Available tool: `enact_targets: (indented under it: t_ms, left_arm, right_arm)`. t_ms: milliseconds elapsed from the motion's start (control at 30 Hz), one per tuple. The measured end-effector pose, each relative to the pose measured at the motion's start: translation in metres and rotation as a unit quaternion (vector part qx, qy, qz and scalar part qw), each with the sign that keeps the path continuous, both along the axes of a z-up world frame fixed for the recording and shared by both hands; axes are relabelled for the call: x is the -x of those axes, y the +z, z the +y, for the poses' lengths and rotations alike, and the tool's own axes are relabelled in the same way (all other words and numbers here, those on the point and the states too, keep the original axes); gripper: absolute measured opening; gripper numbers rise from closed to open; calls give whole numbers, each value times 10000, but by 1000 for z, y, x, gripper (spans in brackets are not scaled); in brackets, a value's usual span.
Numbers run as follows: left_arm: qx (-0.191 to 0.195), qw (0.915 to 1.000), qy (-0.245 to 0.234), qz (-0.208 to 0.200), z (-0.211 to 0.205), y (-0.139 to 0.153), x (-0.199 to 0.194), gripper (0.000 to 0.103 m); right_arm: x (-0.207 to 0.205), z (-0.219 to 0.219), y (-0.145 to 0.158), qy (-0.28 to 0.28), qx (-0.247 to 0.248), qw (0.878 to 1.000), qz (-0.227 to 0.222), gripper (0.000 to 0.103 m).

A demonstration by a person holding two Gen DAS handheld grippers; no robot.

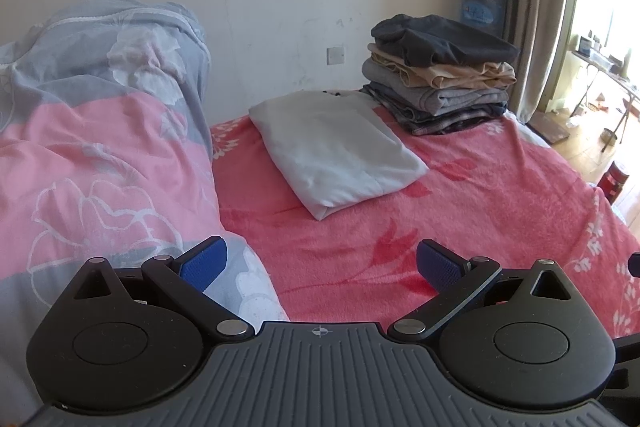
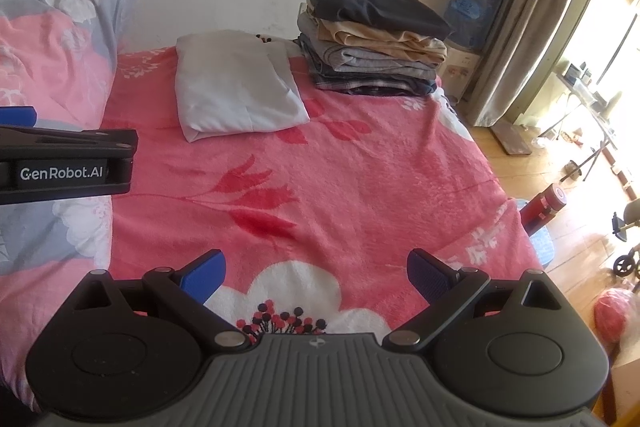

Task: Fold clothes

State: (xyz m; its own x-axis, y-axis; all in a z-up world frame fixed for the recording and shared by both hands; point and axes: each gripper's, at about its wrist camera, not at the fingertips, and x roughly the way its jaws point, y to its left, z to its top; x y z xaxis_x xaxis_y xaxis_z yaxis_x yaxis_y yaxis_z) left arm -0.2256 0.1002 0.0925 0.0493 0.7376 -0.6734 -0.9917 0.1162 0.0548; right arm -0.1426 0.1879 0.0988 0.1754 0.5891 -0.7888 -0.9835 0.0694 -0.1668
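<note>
Beside folded white garment, stacked clothes; duvet opposite.

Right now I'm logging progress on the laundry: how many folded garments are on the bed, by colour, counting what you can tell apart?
Pale grey, lying alone: 1
Dark charcoal, top of the stack: 1
Beige: 1
Mid grey: 1
Dark plaid, bottom of the stack: 1
Total: 5, though the lower stack layers blur together and may hide more.
Both tongs are open and hold nothing.
</note>
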Motion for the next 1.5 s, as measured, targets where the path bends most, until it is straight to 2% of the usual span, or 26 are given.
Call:
enact_targets:
  t_ms: [1500]
  left_arm:
    - [63, 10000, 57, 44, 1, -4, -1, 102]
  right_arm:
    - [3, -4, -4, 134, 59, 9997, -176, 99]
